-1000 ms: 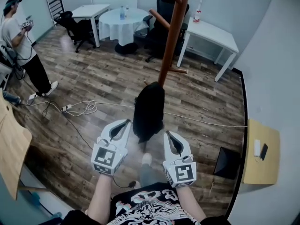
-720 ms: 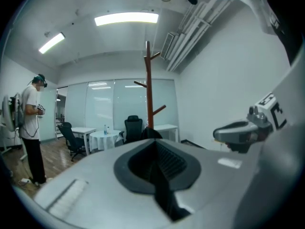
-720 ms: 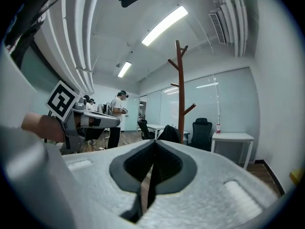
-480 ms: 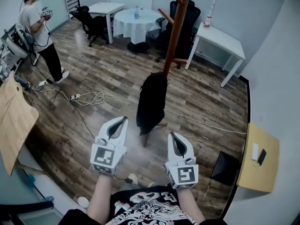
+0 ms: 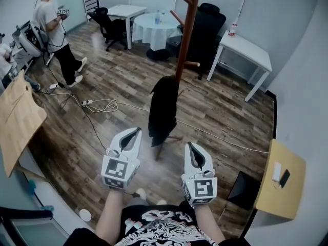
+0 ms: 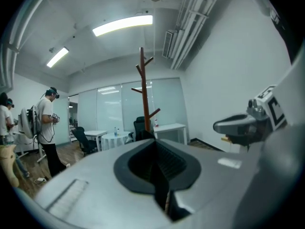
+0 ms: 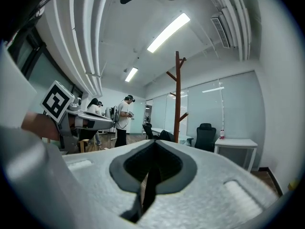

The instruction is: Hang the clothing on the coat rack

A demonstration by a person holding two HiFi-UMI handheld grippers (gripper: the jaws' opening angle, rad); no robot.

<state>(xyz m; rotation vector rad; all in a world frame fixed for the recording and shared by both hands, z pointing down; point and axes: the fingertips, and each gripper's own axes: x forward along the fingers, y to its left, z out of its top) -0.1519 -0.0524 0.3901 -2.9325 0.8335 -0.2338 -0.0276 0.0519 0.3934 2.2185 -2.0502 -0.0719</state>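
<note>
The black garment (image 5: 163, 109) is seen hung low on the brown coat rack (image 5: 187, 29) at mid-floor, while nearer, the left gripper (image 5: 134, 133) and right gripper (image 5: 190, 147) are held closed and empty, apart from it.

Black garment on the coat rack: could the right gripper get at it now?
Probably yes: nothing stands between the right gripper and the black garment, but the jaws are shut and would need opening.

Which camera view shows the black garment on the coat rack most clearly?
The head view: the black garment hangs in full on the coat rack. Both gripper views show only its small dark top, far off by the pole.
</note>
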